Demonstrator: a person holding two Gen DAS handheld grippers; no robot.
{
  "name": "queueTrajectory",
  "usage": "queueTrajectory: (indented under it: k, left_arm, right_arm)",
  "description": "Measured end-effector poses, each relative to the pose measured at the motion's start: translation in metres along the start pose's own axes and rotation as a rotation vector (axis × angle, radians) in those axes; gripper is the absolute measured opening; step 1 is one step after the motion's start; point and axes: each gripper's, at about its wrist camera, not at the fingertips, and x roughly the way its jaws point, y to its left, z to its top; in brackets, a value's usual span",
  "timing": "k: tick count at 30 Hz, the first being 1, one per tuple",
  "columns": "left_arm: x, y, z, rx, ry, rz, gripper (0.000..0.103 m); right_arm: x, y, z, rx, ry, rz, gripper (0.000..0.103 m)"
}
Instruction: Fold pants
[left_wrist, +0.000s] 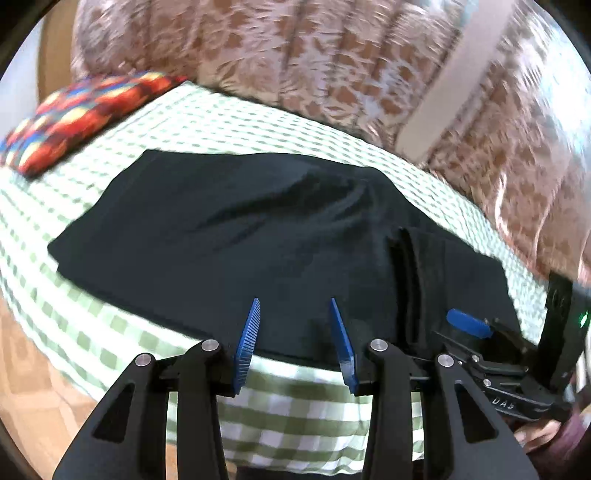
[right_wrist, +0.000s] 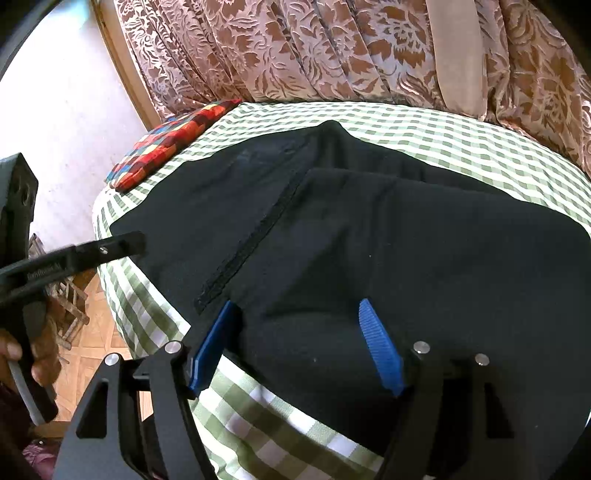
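Right wrist view: the black pants (right_wrist: 369, 236) lie partly folded on the green-checked sheet (right_wrist: 461, 147) of the bed, their near edge at the bed's near edge. The right gripper (right_wrist: 295, 343) hangs over that edge, jaws parted and released, fabric under them but not pinched. The left gripper (left_wrist: 295, 343) is likewise parted, holding nothing. The cloth looks soft, light and limp; it should sag when lifted, so pinching the layered near hem at two spread points seems best.

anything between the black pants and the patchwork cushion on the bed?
Nothing: only bare green-checked sheet separates the black pants from the patchwork cushion. Right wrist view shows it best; left wrist agrees.
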Motion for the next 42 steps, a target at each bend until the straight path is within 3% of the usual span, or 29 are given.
queueTrajectory:
  k: [3, 11, 19, 33, 35, 37, 39, 40, 42]
  left_arm:
    - [-0.010, 0.035, 0.002, -0.139, -0.001, -0.029, 0.038]
    - [-0.028, 0.148, -0.008, -0.641, -0.082, -0.105, 0.038]
    - [-0.006, 0.179, -0.006, -0.797, -0.058, -0.090, 0.038]
    - [-0.003, 0.189, -0.001, -0.818, -0.079, -0.097, 0.038]
    - [-0.003, 0.188, 0.002, -0.807, -0.086, -0.081, 0.028]
    - [-0.002, 0.184, 0.008, -0.779, -0.090, -0.049, 0.013]
    - [-0.007, 0.172, 0.017, -0.715, -0.121, -0.021, 0.012]
    - [-0.012, 0.164, 0.022, -0.668, -0.141, -0.012, 0.012]
    - [-0.021, 0.147, 0.031, -0.585, -0.178, -0.028, 0.012]
  right_arm:
    - [-0.001, 0.000, -0.001, 0.008, -0.004, 0.002, 0.072]
    - [-0.001, 0.001, -0.002, 0.006, -0.017, 0.004, 0.074]
    - [-0.001, 0.003, -0.003, 0.003, -0.020, 0.003, 0.076]
    - [-0.003, 0.001, -0.003, -0.001, -0.024, 0.004, 0.078]
    - [-0.003, 0.001, -0.003, 0.001, -0.024, 0.006, 0.078]
    - [-0.003, 0.001, -0.003, 0.001, -0.024, 0.005, 0.079]
    - [-0.004, 0.001, -0.002, 0.004, -0.024, 0.004, 0.081]
    - [-0.005, 0.001, -0.002, 0.006, -0.023, 0.011, 0.088]
    - [-0.008, 0.004, 0.000, 0.006, -0.015, 0.024, 0.091]
